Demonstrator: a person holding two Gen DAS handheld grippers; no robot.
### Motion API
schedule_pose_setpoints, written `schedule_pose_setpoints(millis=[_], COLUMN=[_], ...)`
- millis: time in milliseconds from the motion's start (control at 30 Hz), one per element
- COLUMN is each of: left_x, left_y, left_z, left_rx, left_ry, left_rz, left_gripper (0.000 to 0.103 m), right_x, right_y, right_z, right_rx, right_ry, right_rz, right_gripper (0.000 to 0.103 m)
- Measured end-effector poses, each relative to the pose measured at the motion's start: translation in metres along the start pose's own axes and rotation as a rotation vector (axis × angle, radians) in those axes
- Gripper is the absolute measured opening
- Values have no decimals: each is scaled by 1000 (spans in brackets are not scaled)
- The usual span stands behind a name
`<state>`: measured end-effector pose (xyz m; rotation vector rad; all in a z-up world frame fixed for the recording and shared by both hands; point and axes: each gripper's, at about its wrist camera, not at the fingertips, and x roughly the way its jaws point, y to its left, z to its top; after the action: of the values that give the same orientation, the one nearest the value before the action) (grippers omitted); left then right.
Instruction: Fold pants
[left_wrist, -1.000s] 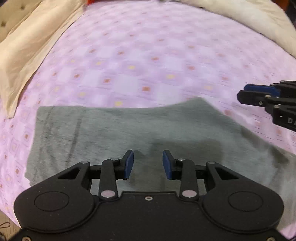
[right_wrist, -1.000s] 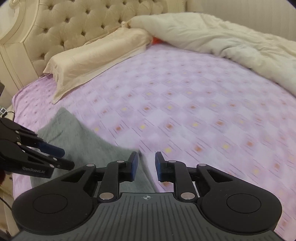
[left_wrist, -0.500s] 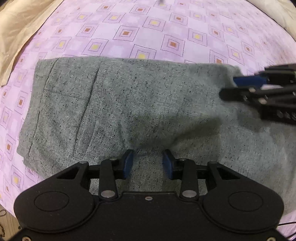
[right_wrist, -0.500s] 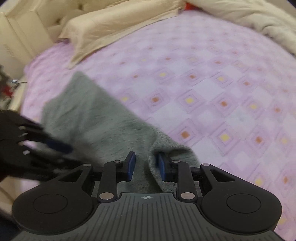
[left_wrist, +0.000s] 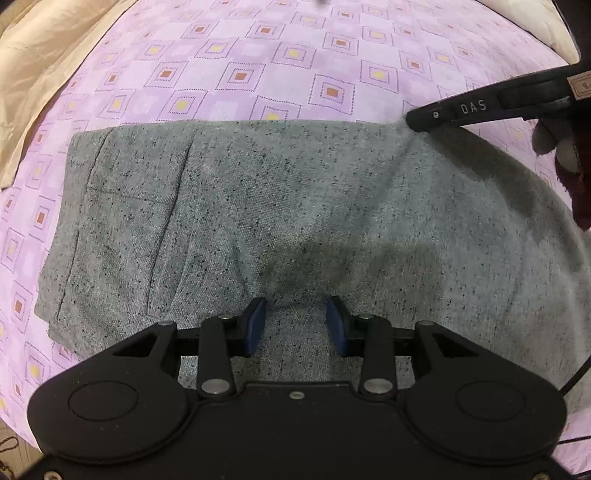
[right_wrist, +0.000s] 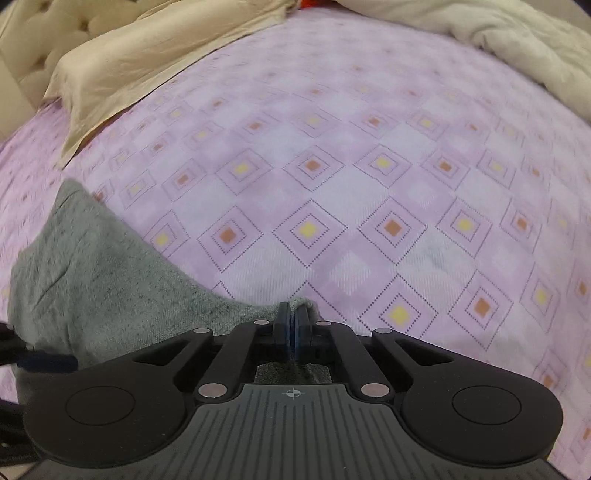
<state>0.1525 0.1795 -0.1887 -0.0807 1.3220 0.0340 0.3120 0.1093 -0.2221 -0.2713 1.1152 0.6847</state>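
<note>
Grey speckled knit pants (left_wrist: 295, 206) lie flat, folded, on the bed's lilac diamond-print sheet (left_wrist: 258, 77). Right gripper (right_wrist: 294, 332): jaws have just closed, clamped on the pants' far edge. Left gripper (left_wrist: 295, 326): jaws apart, over the near edge, fabric between the pads, not pinched. Beige pillow (right_wrist: 147, 62) well apart.

Pants (left_wrist: 295, 206): grey speckled knit cloth, matt, slightly coarse. Bed sheet (right_wrist: 369, 177) beneath the pants: smooth woven lilac cloth, printed diamonds. Pillow (right_wrist: 140, 62) beyond the pants: satiny beige cloth, faint sheen. My left gripper (left_wrist: 295, 325): matt black plastic, blue pads, bright metal pins.
</note>
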Motion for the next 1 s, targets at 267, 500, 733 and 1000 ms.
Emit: schedule_pose_setpoints(millis=[267,500,733,1000], left_x=[-30,-32,12,8], left_y=[-15,-87,-155,-158], left_z=[8,26,50,80], left_rx=[36,226,374,298], left_ry=[-40,-119,-82,-100], left_rz=[-39,-151,-169,-141], left_gripper=[43,43,45,44], right_x=[-105,-137,-102,-153], right_y=[-14,-36,-62,-67], right_z=[-78,-165,-169,-187], right_rx=[88,264,288,457], right_ry=[-219,-114,-24,-154], right_rz=[-192,-295,-447,-522], right_gripper=[24,24,26,26])
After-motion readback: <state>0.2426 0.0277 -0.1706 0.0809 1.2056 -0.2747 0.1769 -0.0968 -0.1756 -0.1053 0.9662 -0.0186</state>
